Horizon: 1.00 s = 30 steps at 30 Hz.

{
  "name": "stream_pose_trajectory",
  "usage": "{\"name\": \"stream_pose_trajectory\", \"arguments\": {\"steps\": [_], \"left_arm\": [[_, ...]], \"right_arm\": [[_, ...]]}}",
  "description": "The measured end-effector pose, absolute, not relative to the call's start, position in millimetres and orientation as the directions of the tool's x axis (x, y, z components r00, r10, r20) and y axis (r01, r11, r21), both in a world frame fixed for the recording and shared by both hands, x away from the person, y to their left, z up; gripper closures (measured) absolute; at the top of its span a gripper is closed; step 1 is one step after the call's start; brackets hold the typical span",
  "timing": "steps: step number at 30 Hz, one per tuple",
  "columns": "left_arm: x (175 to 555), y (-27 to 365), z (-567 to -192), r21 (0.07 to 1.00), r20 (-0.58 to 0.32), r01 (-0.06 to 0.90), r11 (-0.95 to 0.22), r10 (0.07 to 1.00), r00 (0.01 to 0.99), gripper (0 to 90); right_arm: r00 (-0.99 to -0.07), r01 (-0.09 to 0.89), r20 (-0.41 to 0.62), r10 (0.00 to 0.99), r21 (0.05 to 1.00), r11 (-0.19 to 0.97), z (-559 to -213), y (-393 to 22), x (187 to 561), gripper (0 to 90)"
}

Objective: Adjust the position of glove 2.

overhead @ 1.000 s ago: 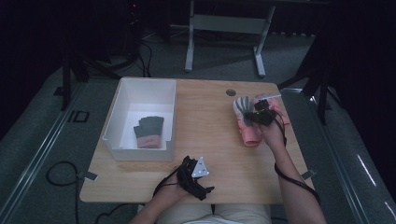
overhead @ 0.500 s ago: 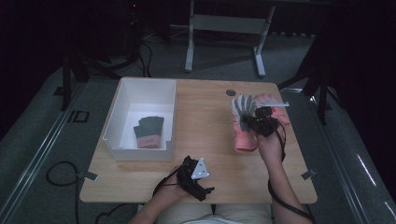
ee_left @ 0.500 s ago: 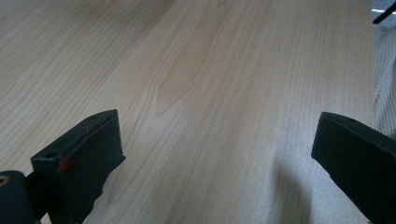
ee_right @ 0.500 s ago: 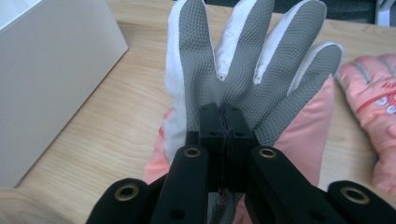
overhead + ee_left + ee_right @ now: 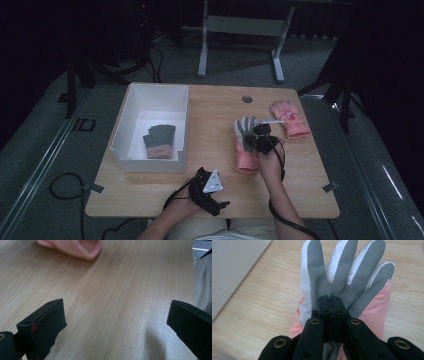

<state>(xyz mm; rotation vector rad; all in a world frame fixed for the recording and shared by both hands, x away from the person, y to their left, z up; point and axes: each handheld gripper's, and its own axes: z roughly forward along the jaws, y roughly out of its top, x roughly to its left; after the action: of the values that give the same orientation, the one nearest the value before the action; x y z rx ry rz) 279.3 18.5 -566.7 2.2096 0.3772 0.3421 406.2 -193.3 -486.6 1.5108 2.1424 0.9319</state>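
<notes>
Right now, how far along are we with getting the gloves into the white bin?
One dark grey glove with a pink cuff already lies in the white bin. In hand: the right tool is shut on the pink glove with the grey palm, over the table. Left: binning it, then the pink glove near the far right edge. The left tool sits open, holding nothing.

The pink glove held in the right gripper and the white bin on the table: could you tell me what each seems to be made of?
Pink glove: probably padded synthetic fabric, smooth pink and white shell, with a matte grey palm, likely rubbery grip material, judging by its dotted texture. White bin: looks like rigid plastic, though coated board is possible; its thin, straight walls are smooth and plain.
</notes>
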Motion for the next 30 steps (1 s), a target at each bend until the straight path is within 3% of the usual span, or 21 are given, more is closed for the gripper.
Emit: {"name": "stream_pose_trajectory", "arguments": {"steps": [22, 30], "left_arm": [[279, 19, -568, 0.785, 0.110, 0.150, -0.601, 0.374, 0.921, 1.7], [279, 19, -568, 0.788, 0.102, 0.155, -0.596, 0.375, 0.921, 1.7]], "right_arm": [[-0.451, 0.721, 0.020, 0.892, 0.598, 0.350, -531, -159, 429, 87.1], [-0.476, 0.699, 0.054, 0.878, 0.629, 0.340, -515, -167, 424, 76.5]]}}
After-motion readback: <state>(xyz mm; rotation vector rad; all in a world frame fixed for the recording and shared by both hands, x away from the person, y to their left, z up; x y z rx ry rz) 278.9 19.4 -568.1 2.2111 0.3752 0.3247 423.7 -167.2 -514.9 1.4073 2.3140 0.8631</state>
